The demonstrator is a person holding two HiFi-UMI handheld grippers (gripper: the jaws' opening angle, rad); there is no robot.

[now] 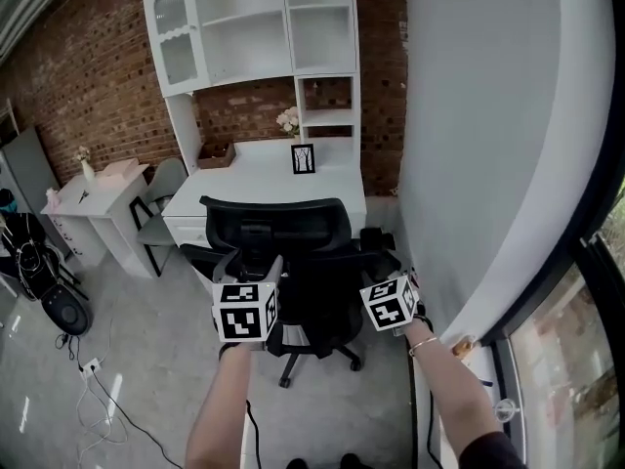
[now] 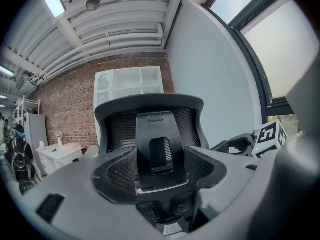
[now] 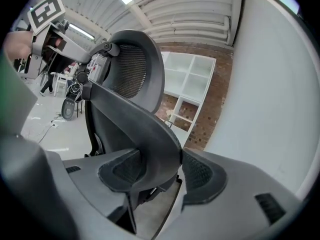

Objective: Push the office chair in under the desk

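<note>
Left gripper (image 2: 160, 168): pinched onto the black plastic spine that runs up the middle of the backrest; a pad sits on either side of it.
Right gripper (image 3: 159, 170): clamped on the curved outer edge of the same backrest frame, at the person's right.
Black mesh office chair (image 1: 293, 234): wide mesh back in a hard black frame, with an armrest on each side and a star base with casters on the grey floor (image 1: 156, 360).
Chair's place: directly before the front edge of the white desk surface (image 1: 259, 179). Its back faces away from the surface, toward the person.
On the surface: a small black picture frame (image 1: 304, 158) and pale flowers (image 1: 288, 120).
Above the surface: a white shelf hutch (image 1: 264, 27) against a red brick wall (image 1: 78, 86).
Left of the surface: a grey side chair (image 1: 161, 213), then a small white table (image 1: 98, 198).
</note>
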